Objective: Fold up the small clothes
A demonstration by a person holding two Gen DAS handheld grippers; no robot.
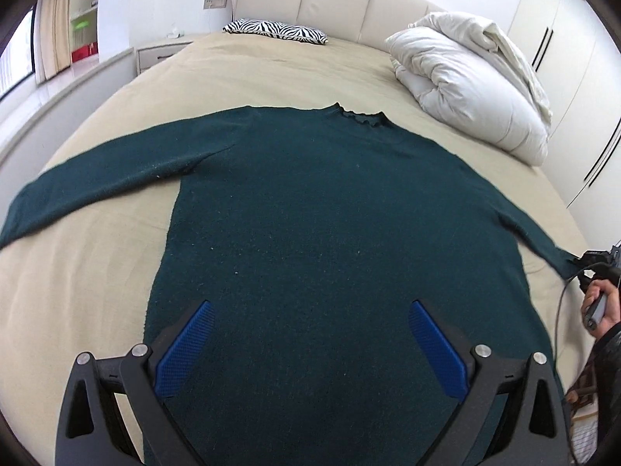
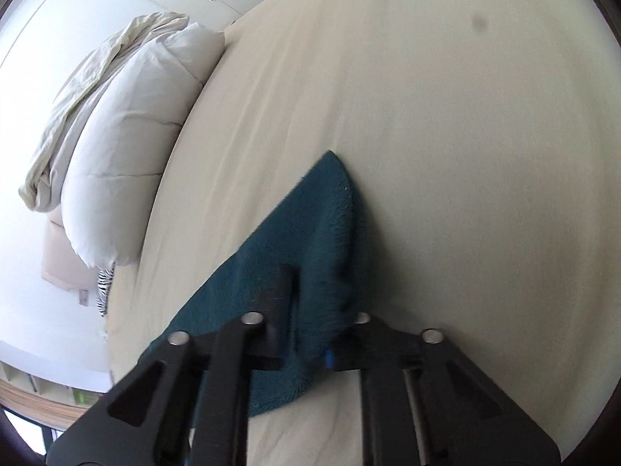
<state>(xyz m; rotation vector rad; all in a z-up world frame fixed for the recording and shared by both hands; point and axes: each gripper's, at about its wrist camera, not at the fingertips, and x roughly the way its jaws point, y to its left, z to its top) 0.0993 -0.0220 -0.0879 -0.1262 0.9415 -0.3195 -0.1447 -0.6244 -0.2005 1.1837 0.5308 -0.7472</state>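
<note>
green sweater (image 1: 310, 213) flat on bed (image 1: 97, 272); right hand-held gripper (image 2: 310, 303) clamps its cuff (image 2: 326, 225), left hand-held gripper (image 1: 308, 334) spread wide.

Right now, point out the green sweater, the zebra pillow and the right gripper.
green sweater (image 1: 310, 213): left wrist view, middle of its chest.
zebra pillow (image 1: 275, 31): left wrist view, its striped top.
right gripper (image 2: 310, 310): right wrist view, between fingertips clamping the sleeve.

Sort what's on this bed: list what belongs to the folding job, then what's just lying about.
Belongs to the job:
- dark green sweater, spread flat
- right tongs, shut on the sweater's sleeve end
- left tongs, open over the hem

Just lying about:
- white duvet
- zebra-print pillow
- nightstand
</note>
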